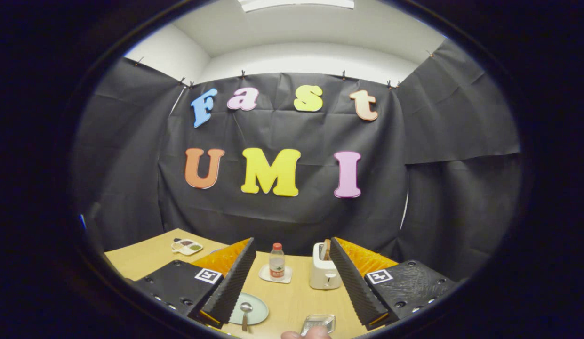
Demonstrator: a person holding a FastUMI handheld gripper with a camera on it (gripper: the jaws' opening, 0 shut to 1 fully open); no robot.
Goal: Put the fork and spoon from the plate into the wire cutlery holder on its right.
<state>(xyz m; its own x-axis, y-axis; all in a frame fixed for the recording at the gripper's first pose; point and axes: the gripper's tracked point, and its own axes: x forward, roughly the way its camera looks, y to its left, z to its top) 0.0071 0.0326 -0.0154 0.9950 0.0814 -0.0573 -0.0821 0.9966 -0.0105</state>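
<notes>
We see the gripper (292, 287) with fingers spread wide above the wooden table (292, 301), pinching nothing. Between them, near, a spoon (245, 314) lies on the pale green plate (258, 310); the wire cutlery holder (318, 323) sits to its right. Farther off stand a bottle (276, 261) and a toaster (324, 273).

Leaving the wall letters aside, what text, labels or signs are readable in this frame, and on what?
Bottle label: there is print, but it is too small to read.
Square markers on both sides of the tool: black-and-white patterns, no words.
Toaster: no legible text.
The tool is open above the table, and its fingers hold nothing.
</notes>
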